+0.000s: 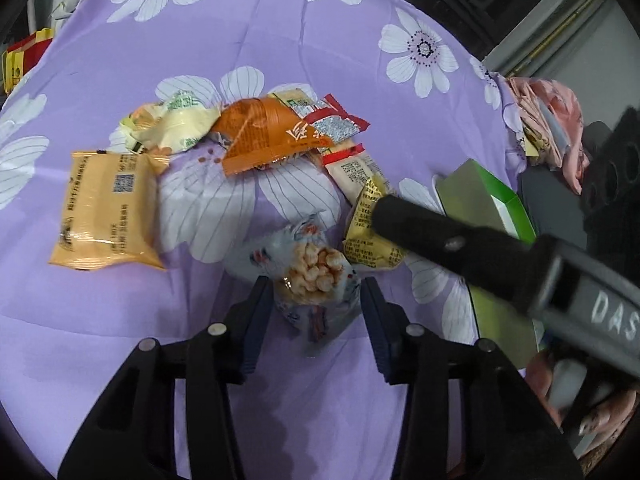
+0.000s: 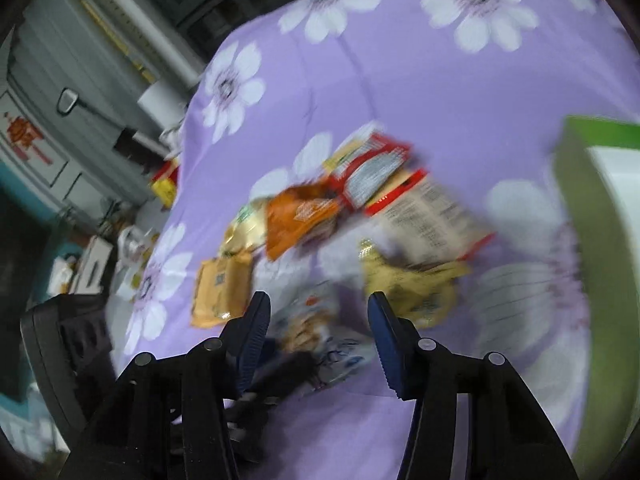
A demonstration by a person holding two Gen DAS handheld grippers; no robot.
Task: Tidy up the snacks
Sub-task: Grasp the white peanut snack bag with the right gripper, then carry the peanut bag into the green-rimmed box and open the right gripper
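Observation:
Several snack packets lie on a purple flowered cloth (image 1: 360,32). In the left wrist view my left gripper (image 1: 316,292) is open, its pads either side of a clear bag of puffed snacks (image 1: 312,276). Beyond lie a tan packet (image 1: 106,208), a cream-green packet (image 1: 172,124), an orange packet (image 1: 264,136), red-and-white packets (image 1: 336,124) and a yellow packet (image 1: 368,236). The right gripper's black finger (image 1: 432,232) reaches over the yellow packet. In the blurred right wrist view my right gripper (image 2: 318,304) is open above the clear bag (image 2: 316,320), near the yellow packet (image 2: 412,284).
A green and white box (image 1: 488,204) stands open at the right of the pile; it also shows in the right wrist view (image 2: 592,240). A pink cloth bundle (image 1: 552,120) lies at the cloth's right edge. Shelves and clutter (image 2: 80,160) stand beyond the left edge.

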